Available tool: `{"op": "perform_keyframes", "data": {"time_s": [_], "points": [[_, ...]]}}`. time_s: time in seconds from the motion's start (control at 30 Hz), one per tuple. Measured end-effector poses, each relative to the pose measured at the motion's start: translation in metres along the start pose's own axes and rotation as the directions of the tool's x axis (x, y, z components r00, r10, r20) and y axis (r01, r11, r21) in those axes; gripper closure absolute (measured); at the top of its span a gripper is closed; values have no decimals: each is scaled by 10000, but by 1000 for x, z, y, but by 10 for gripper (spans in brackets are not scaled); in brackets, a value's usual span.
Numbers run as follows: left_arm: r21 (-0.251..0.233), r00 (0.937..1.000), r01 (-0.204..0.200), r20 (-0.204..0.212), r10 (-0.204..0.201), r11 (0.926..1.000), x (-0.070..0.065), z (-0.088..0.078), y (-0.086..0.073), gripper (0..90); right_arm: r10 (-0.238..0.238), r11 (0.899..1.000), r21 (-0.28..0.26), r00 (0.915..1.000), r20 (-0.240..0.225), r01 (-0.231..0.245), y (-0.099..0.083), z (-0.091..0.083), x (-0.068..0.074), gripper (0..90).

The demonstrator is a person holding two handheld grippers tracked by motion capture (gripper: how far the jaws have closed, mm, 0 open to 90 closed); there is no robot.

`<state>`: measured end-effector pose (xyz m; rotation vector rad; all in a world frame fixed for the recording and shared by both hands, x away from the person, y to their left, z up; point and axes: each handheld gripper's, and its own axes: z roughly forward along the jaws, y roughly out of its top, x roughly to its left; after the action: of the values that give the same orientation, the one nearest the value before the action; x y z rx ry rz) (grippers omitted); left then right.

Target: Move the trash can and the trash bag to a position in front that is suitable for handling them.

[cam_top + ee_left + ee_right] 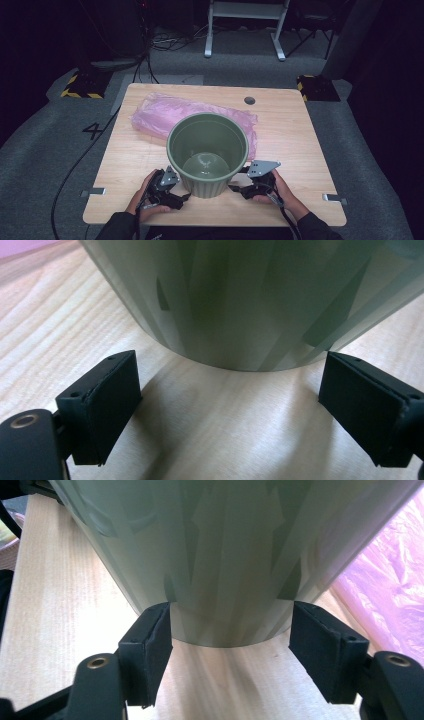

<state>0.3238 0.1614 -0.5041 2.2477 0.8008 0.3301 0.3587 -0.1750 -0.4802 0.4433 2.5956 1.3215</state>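
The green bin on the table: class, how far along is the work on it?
Done: the green bin stands upright and empty on the table, the pink plastic bag lying behind it. In hand: the left gripper and right gripper flank its base, jaws apart. Left: gripping the bin; the bag lies outside it, unhandled.

The green pot [207, 150] in front of me looks like smooth, shiny plastic with ribs down its side, the table [300, 145] is pale wood with wavy grain, the pink bag [165, 112] is thin crinkly plastic, and my own black pads [150, 645] look dull and soft.
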Motion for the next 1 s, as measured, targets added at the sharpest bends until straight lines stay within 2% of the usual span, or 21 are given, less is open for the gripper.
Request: {"op": "perform_keyframes", "data": {"time_s": [0.1,0.2,0.23,0.27,0.37,0.43,0.47,0.6,0.67,0.7,0.77,0.8,0.83,0.87,0.9,0.93,1.0], "points": [[12,10000,3,23,-3,10000,1,0,0,94,-142,9999,44,9997,186,141,-1,-9,-9,351],[13,10000,3,19,-3,10000,1,0,0,94,-25,9996,-282,9967,812,48,-3,-27,-23,440],[13,10000,3,19,-3,10000,1,0,0,94,-25,9996,-282,9967,812,48,-3,-27,-23,440],[13,10000,1,18,-1,10000,1,0,0,94,273,9989,-427,9890,1453,-213,-4,-36,-36,463],[11,10000,3,18,-3,10000,1,0,0,94,819,9961,-477,9794,1846,-743,-4,-37,-52,432],[7,10000,7,16,-7,10000,1,0,0,94,903,9958,-376,9684,2326,-838,-4,-33,-59,394],[14,10000,-1,15,1,10000,1,0,0,93,991,9950,-331,9653,2415,-938,-4,-29,-62,382],[14,10000,-7,17,7,10000,1,0,0,94,1254,9913,74,9582,2570,-1317,-6,-13,-75,368],[16,10000,-8,26,8,10000,1,0,0,93,1556,9871,-28,9546,2539,-1602,-8,-8,-80,412],[14,10000,-17,35,17,10000,1,0,0,93,1728,9841,-16,9556,2385,-1775,-10,-5,-83,416],[14,10000,-16,36,16,10000,1,0,0,93,1772,9826,135,9562,2329,-1853,-11,-1,-84,423],[15,10000,-19,36,19,10000,1,0,0,93,1618,9832,426,9554,2470,-1775,-12,4,-87,498],[15,10000,-19,36,19,10000,1,0,0,93,1618,9832,426,9554,2470,-1775,-12,4,-87,498],[9,10000,-5,33,5,10000,1,0,0,93,1451,9844,620,9590,2433,-1647,-14,9,-87,588],[9,10000,-5,33,5,10000,1,0,0,92,1451,9844,620,9590,2433,-1647,-14,9,-87,588],[10,10000,-4,24,4,10000,0,0,0,91,1297,9834,907,9587,2532,-1570,-16,13,-88,670],[7,10000,7,3,-7,10000,0,0,0,90,1535,9815,765,9599,2344,-1756,-18,14,-89,751]]}}
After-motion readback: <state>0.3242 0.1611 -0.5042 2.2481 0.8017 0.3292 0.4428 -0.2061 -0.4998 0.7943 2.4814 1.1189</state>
